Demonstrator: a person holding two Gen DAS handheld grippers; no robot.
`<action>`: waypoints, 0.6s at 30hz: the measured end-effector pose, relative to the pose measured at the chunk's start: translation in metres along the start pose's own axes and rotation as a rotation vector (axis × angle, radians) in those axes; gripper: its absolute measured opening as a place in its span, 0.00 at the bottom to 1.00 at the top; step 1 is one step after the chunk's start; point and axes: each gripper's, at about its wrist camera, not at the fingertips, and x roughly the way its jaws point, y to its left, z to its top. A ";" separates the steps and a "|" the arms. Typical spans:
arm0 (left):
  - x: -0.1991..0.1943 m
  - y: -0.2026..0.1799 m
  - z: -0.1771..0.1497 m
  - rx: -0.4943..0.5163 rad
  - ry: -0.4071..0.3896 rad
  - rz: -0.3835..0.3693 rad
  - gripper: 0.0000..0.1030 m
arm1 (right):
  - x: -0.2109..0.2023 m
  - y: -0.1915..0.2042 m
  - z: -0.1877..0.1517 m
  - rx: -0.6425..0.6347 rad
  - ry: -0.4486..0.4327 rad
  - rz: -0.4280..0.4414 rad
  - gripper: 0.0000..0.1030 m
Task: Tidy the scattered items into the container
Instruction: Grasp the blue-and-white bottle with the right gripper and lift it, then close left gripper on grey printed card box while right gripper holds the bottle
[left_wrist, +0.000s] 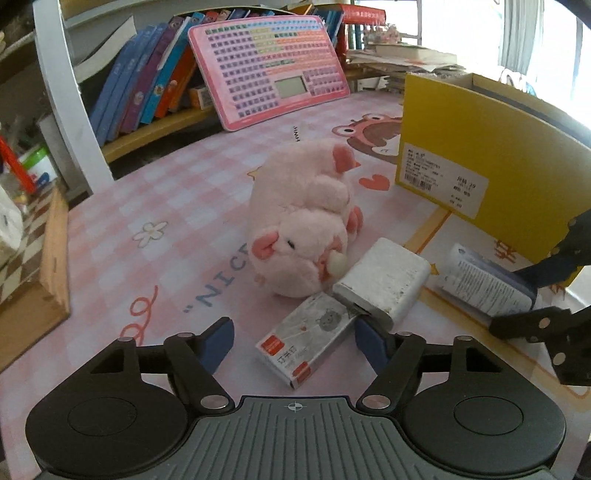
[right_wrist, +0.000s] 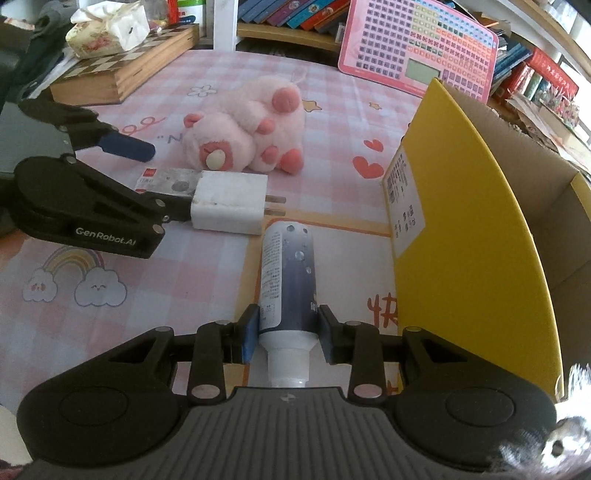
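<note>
bottle (right_wrist: 287, 280) between right tongs (right_wrist: 287, 334), beside yellow box (right_wrist: 469, 236)

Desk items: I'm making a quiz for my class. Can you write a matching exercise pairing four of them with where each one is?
Things:
1. bottle
2. staple box
3. charger
4. plush pig

Places:
A. between the open left tongs
B. lying on its side behind the charger
C. gripped in the right tongs
D. flat beside the staple box, prongs toward the yellow box

Pairs: 1-C, 2-A, 3-D, 4-B
</note>
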 end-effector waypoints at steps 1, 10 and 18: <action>0.000 0.000 0.000 0.005 -0.003 -0.008 0.61 | 0.001 -0.001 0.000 0.006 0.000 0.002 0.33; -0.014 -0.012 -0.003 0.027 0.084 -0.050 0.54 | 0.004 0.002 0.004 0.007 -0.011 0.037 0.35; -0.017 -0.012 -0.011 0.025 0.066 -0.031 0.63 | 0.010 0.001 0.008 0.003 -0.015 0.036 0.35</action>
